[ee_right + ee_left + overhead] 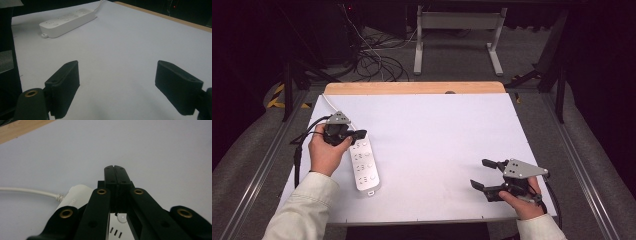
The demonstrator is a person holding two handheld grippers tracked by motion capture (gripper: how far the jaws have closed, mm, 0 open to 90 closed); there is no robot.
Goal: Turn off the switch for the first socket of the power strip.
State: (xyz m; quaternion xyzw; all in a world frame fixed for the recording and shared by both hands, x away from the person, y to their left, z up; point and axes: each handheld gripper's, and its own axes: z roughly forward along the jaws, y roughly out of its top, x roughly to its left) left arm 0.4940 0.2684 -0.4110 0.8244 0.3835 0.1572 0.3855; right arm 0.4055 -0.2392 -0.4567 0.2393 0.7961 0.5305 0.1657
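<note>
A white power strip (366,167) lies lengthwise on the left of the white table top (437,140), its white cord (329,102) running off toward the far left corner. My left gripper (362,134) is shut, jaws pressed flat together with nothing between them, and its tips sit just above the strip's cord end. In the left gripper view the closed jaws (115,168) reach over the strip (77,197), with the cord (30,191) at the left. My right gripper (478,173) rests open near the front right, empty. The right gripper view shows its jaws (117,75) wide apart and the strip (67,21) far off.
A wooden strip (412,88) edges the table's far side. Beyond it the floor holds tangled cables (377,60) and a white table frame (457,30). Metal rails (262,165) run along both sides of the table.
</note>
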